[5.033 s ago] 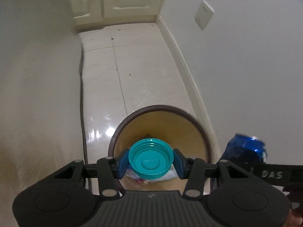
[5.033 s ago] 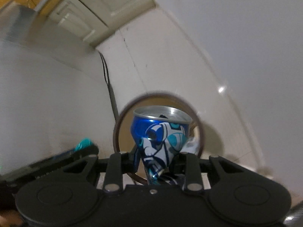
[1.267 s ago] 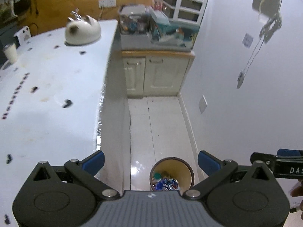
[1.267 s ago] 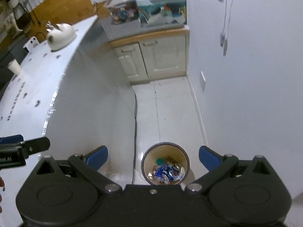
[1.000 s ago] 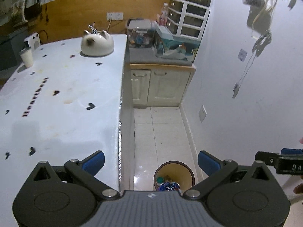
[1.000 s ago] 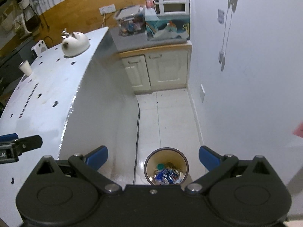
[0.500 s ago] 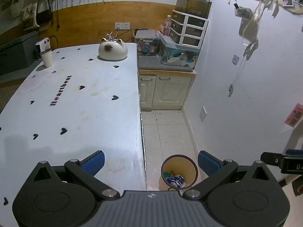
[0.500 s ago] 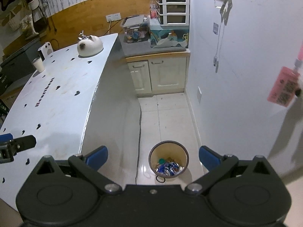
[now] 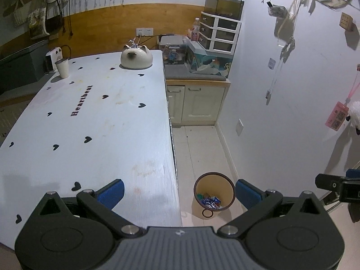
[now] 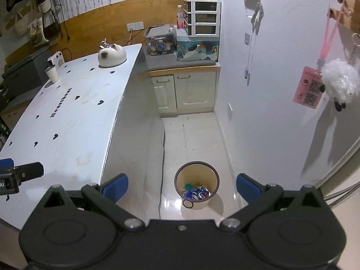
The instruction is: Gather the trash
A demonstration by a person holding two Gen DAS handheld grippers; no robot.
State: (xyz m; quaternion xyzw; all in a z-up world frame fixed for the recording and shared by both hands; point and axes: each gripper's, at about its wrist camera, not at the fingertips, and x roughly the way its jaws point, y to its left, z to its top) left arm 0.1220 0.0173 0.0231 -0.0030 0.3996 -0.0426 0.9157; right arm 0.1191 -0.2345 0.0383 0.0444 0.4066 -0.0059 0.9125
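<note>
Both grippers (image 9: 178, 192) (image 10: 181, 185) wide apart, empty, high above trash bin (image 10: 178, 175).

Bins: one bin (image 10: 196, 184) on the floor
Cups: one cup (image 9: 62, 68) on the table
Cat-shaped pots: one pot (image 9: 136, 56)
Bottles: one bottle (image 9: 195, 29)
Grippers: two

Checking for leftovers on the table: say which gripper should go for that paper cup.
Left, probably. The left gripper hangs open over the table with the paper cup ahead; the right gripper, also open, is over the floor by the bin.
</note>
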